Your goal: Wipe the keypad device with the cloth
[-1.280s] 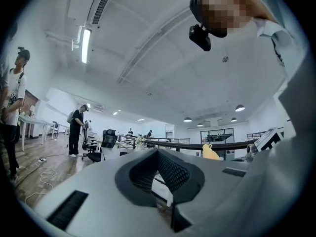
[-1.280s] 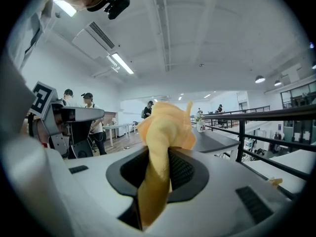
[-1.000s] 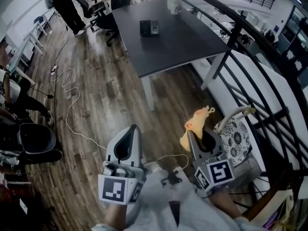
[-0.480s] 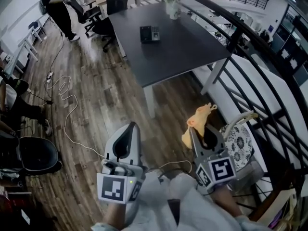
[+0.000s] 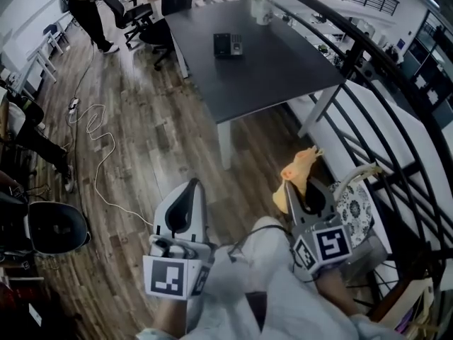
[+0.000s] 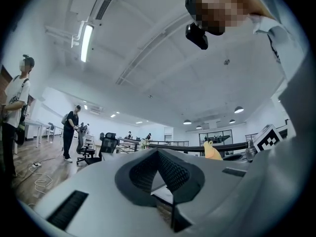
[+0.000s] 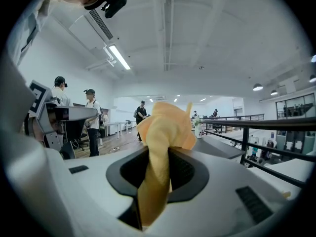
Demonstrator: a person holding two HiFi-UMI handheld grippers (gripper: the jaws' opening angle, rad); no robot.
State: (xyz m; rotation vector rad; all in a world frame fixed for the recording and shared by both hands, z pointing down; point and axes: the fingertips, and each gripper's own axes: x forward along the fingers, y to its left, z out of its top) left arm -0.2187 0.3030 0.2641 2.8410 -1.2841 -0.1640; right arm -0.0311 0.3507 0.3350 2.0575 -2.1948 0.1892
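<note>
my right gripper [image 5: 303, 193] has its jaws pinched tight on the orange cloth [image 5: 298, 173]. the cloth bunches up above the jaws and trails down through the gap behind them, so i judge the hold firm enough for rubbing without a slip. my left gripper [image 5: 189, 192] is closed with nothing between its jaws (each gripper view makes its own jaws plain). i hold it low and idle, since wiping needs only one tool unless the device has to be steadied. the keypad device [image 5: 228, 44] lies flat on the dark table [image 5: 283, 76], well apart from both grippers, ahead of me across the wooden floor [image 5: 141, 133] and near the white vase [image 5: 260, 7] at the table's far end. no wiping has begun. i judge the next step is to walk up and bring the cloth down onto the keypad face.
</note>
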